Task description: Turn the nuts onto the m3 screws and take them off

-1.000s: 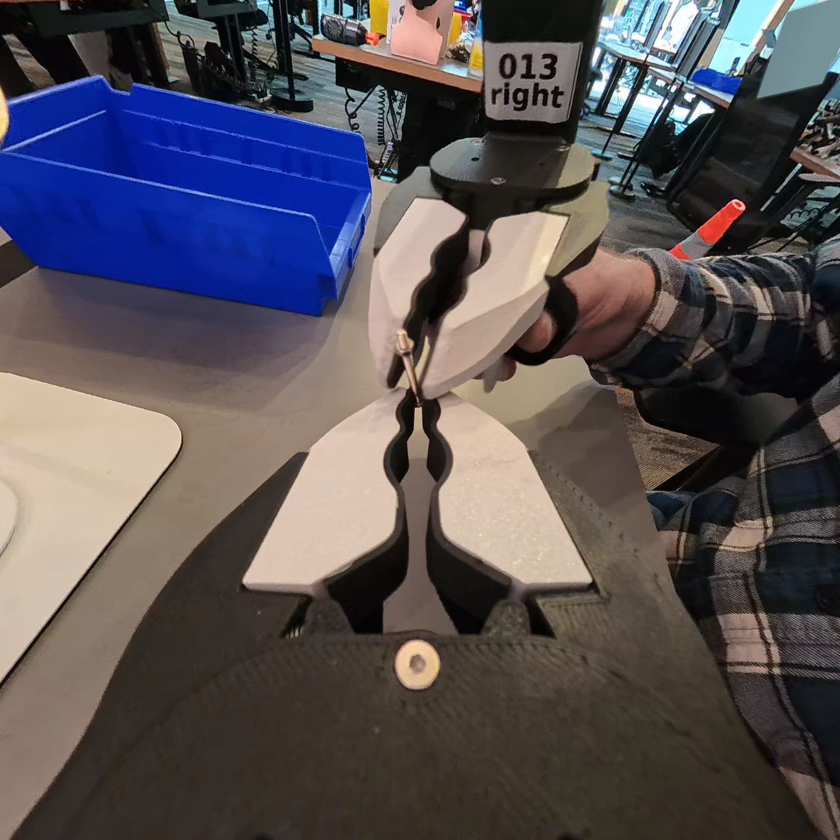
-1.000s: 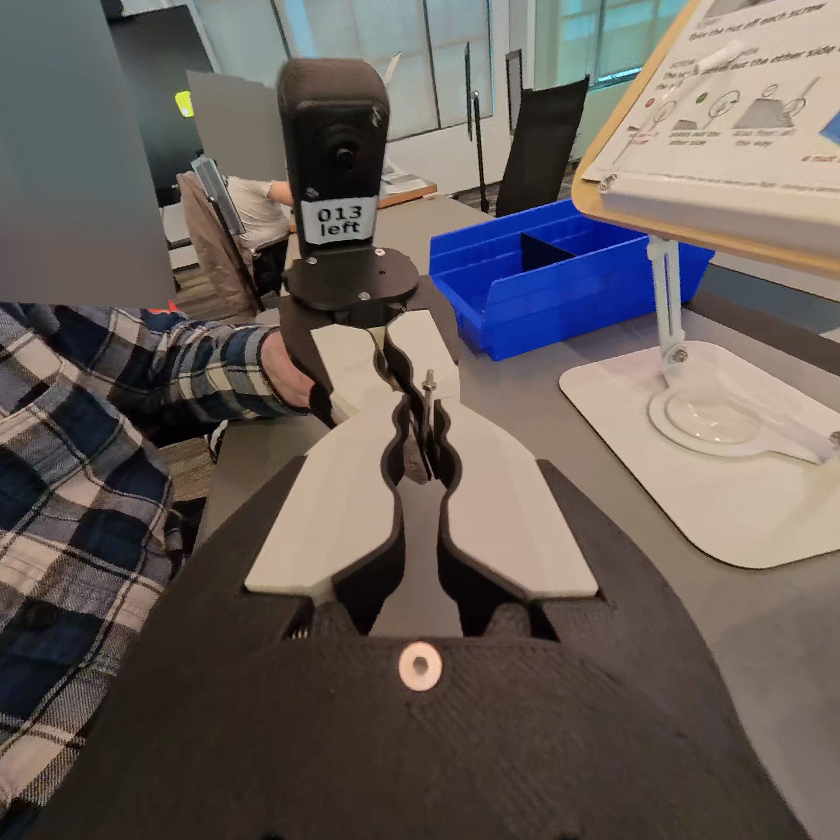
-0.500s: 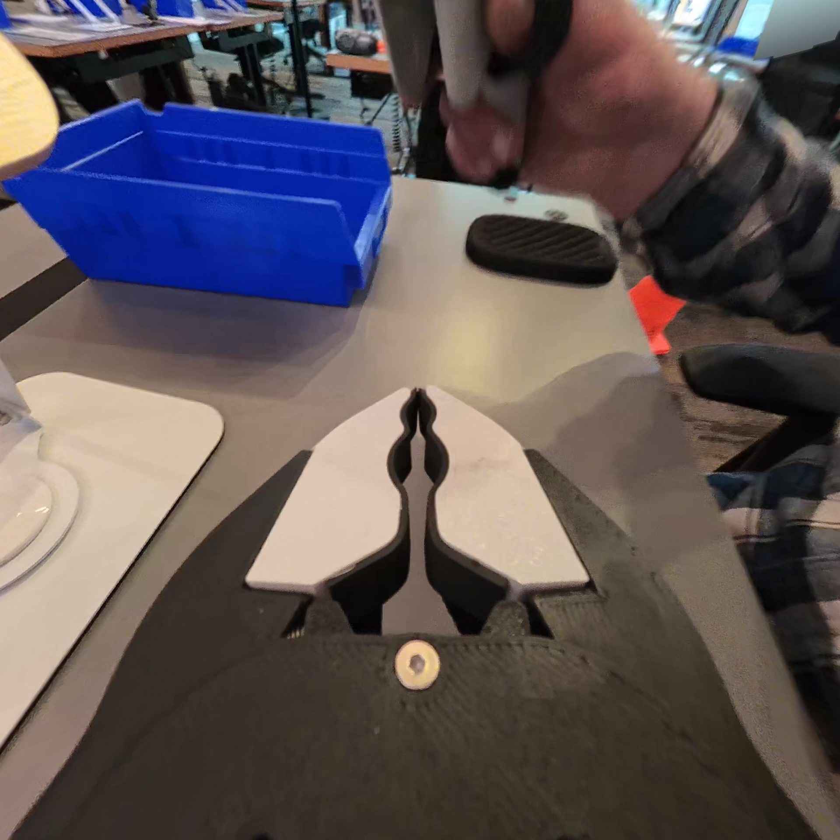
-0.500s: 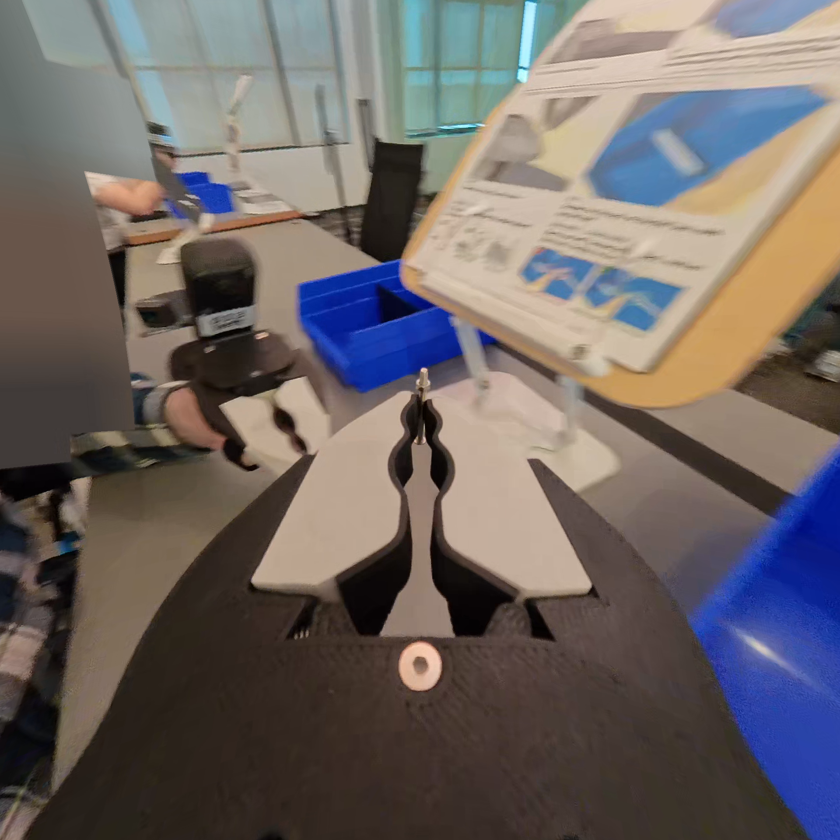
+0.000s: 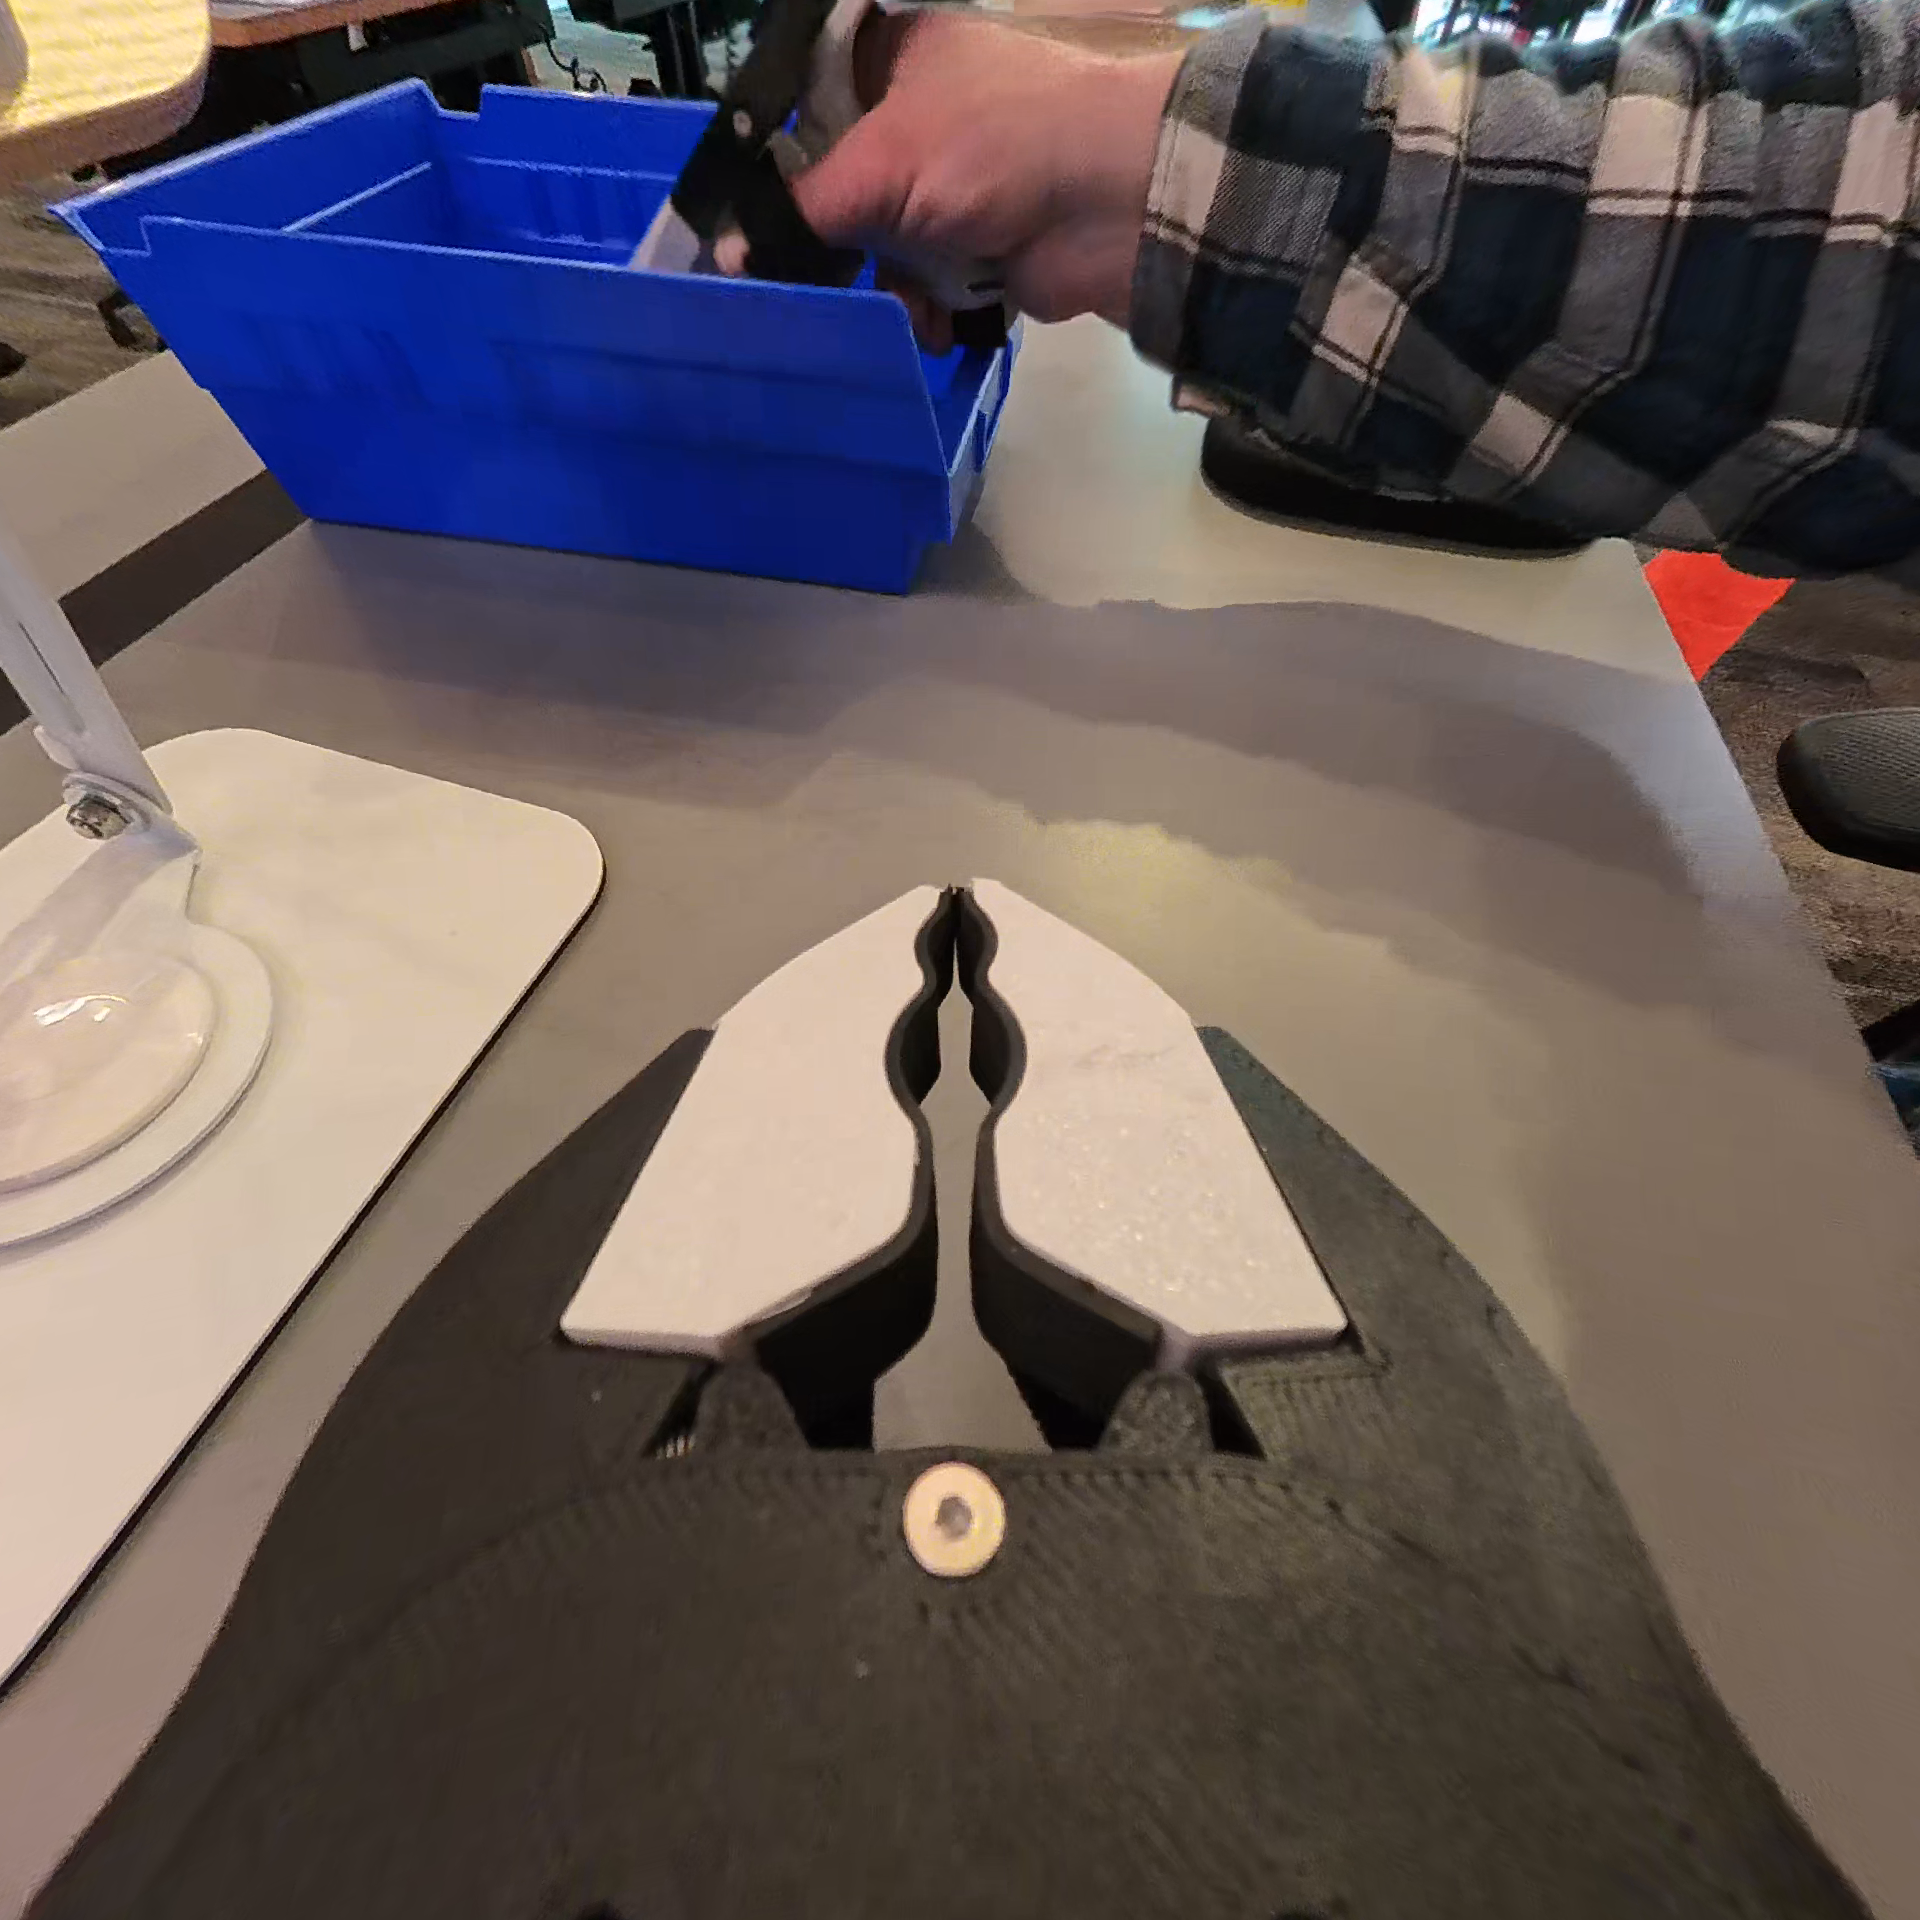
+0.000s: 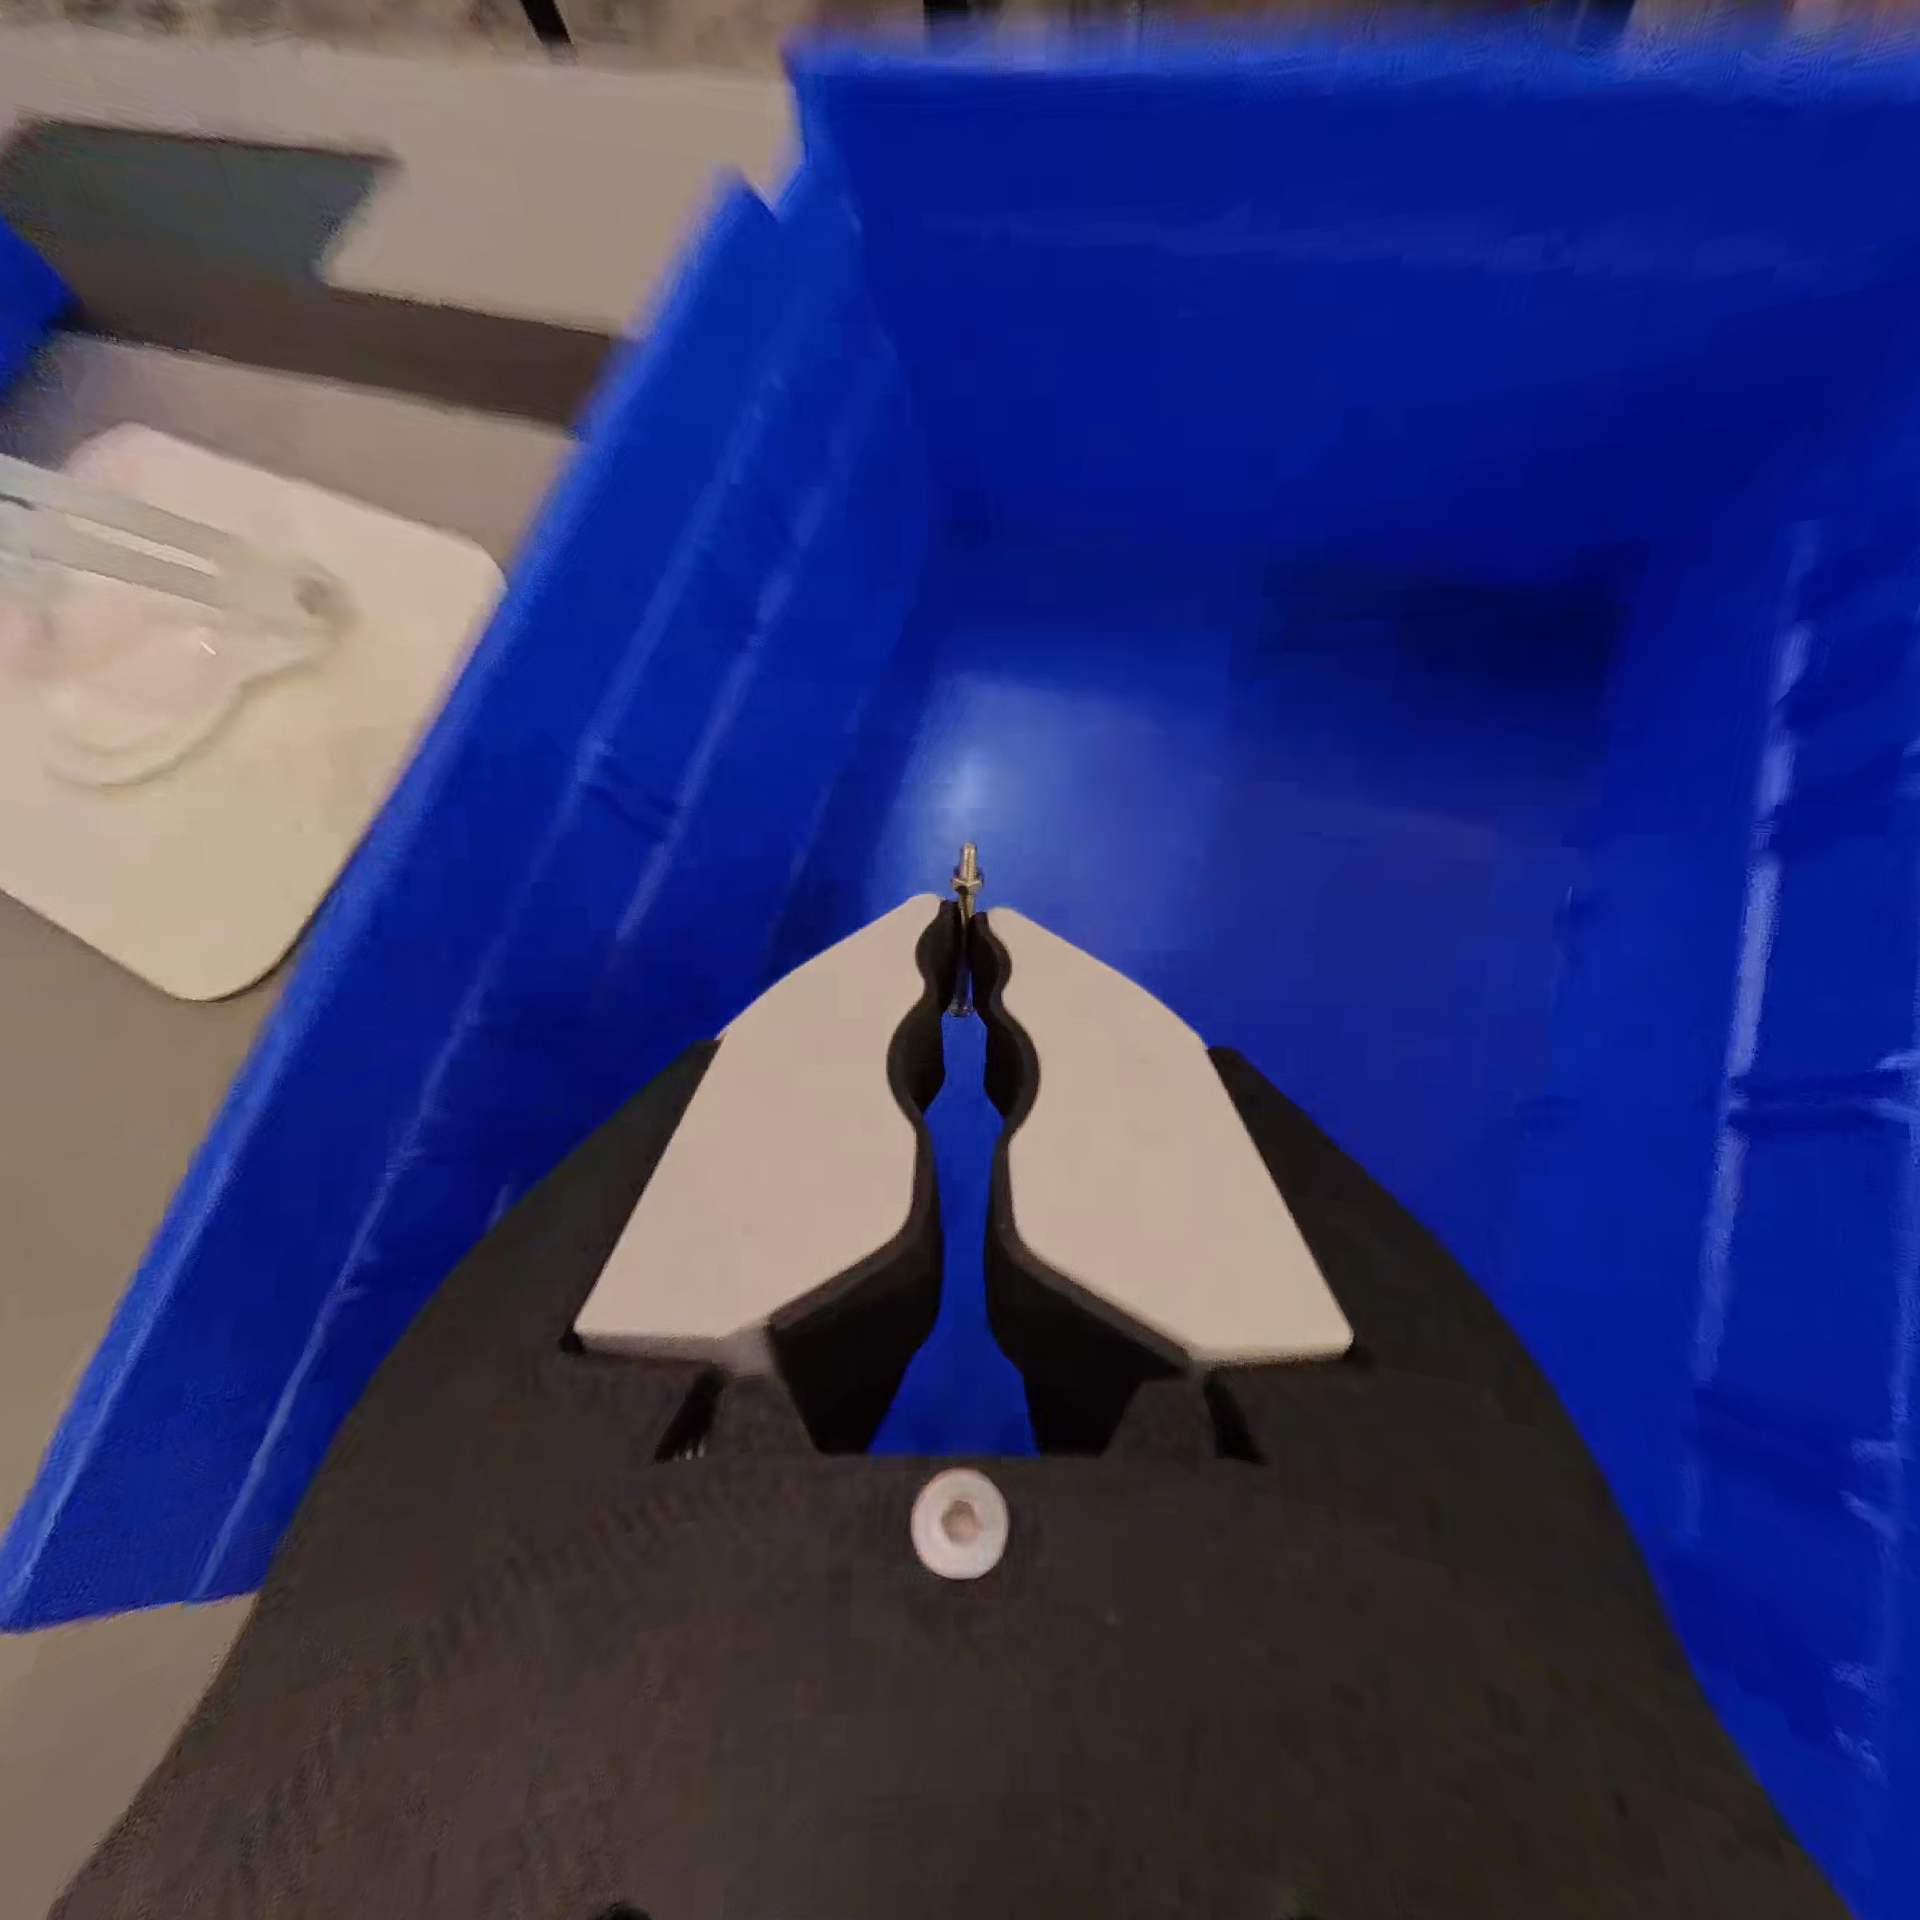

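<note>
Two handheld grippers, black textured bodies with pale grey fingers.
Each gripper has wavy black inner finger pads and one silver hex screw; the person's sleeve is dark blue-and-white plaid flannel.

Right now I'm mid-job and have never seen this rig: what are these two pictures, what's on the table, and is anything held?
There is no robot arm: a person holds a two-finger gripper in each hand, with a camera on each looking along its fingers. The left wrist view shows the left gripper shut on nothing above the grey table, with a white stand base to its left and a blue bin ahead, into which the person's hand reaches. The right wrist view looks down into that blue bin; the right gripper is shut on a small metal screw with a nut on it, which pokes out past the fingertips.
</note>
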